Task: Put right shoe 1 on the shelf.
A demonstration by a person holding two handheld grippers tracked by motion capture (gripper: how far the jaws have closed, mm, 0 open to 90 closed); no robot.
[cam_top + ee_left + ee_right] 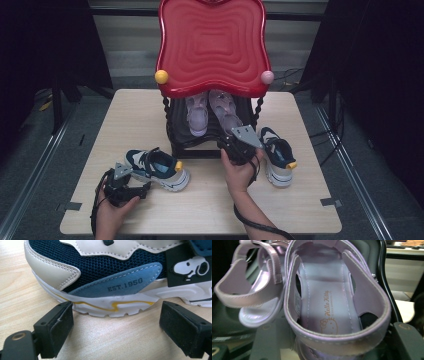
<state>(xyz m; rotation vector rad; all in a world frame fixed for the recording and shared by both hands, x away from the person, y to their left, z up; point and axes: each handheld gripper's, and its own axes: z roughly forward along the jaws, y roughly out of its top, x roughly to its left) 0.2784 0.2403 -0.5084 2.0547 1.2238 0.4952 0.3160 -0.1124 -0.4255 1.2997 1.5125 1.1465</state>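
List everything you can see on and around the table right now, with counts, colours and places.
shoe rack: one, red wavy top on dark twisted posts, at the table's far middle.
knobs: two, a yellow knob and a pink knob, on the red top's front corners.
sandals: two, lilac; the right sandal and the left sandal sit side by side on the rack's dark lower shelf.
sneakers: two, navy, white and light blue; the left sneaker lies on the table's near left, the right sneaker right of the rack.
table: one, light wood.
left gripper: black, open, its fingers by the left sneaker's sole.
right gripper: black, its fingers either side of the right sandal's heel; grip unclear.
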